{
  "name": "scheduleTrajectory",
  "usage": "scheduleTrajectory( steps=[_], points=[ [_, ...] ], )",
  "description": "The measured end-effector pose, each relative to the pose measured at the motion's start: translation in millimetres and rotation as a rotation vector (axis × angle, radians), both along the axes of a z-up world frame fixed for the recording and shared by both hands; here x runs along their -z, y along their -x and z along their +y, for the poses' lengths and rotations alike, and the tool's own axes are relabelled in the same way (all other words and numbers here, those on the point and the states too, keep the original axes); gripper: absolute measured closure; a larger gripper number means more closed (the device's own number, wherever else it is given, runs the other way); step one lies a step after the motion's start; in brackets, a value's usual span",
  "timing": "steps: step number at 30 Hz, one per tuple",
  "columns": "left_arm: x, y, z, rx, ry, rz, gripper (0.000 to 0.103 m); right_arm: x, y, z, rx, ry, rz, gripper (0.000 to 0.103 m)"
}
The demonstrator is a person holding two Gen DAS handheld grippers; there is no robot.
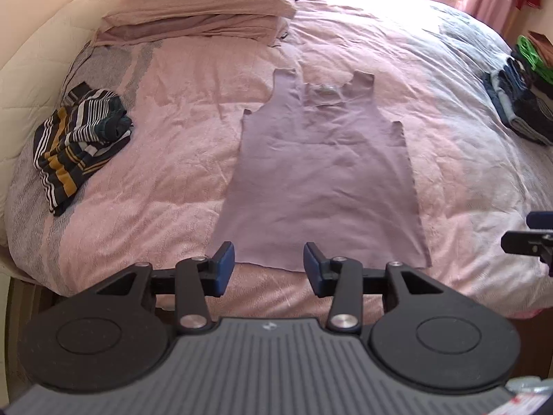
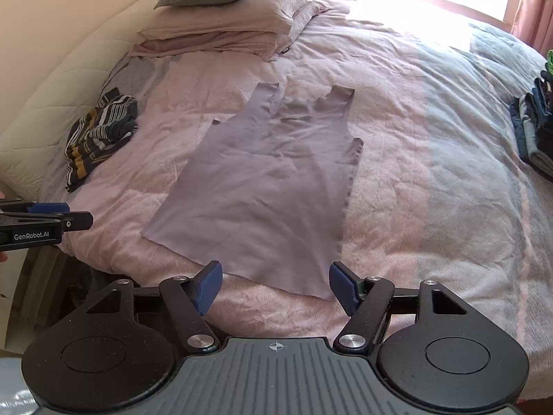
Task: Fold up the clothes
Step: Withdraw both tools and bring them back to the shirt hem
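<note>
A mauve sleeveless top (image 1: 321, 176) (image 2: 262, 186) lies spread flat on the pink duvet, straps toward the pillows and hem toward me. My left gripper (image 1: 269, 269) hovers open over the hem's left part, nothing between its blue pads. My right gripper (image 2: 274, 288) is open too, just short of the hem's right corner. Each gripper shows at the edge of the other's view: the right one (image 1: 528, 242), the left one (image 2: 52, 223).
A crumpled striped garment (image 1: 79, 145) (image 2: 100, 131) lies at the left of the bed (image 1: 155, 190). A stack of folded dark clothes (image 1: 522, 103) (image 2: 535, 128) sits at the right edge. Pillows (image 1: 207, 10) (image 2: 224, 17) are at the head. The bed's near edge drops off below the grippers.
</note>
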State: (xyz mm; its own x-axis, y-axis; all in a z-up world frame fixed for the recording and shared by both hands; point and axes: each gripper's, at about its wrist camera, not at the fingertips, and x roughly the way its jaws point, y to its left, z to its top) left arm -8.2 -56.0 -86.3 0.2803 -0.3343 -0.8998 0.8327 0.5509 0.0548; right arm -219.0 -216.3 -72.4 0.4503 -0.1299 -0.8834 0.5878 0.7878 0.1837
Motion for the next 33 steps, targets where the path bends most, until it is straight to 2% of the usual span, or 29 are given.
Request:
scheduleTrajectory(
  steps=[3,15,33],
  points=[
    [-3.3,8.2,3.3,0.03,-0.001,-0.02,0.056,2.6,7.7,8.9,0.023,-0.005,0.012,0.037],
    [-5.8,-1.2,37.2,0.136,-0.01,0.002,0.054,8.2,-8.1,55.4,0.078,-0.034,0.036,0.037],
    [-5.4,-10.9,49.0,0.164,-0.004,0.003,0.053,7.8,-17.3,63.4,0.093,-0.017,0.037,0.037]
  ],
)
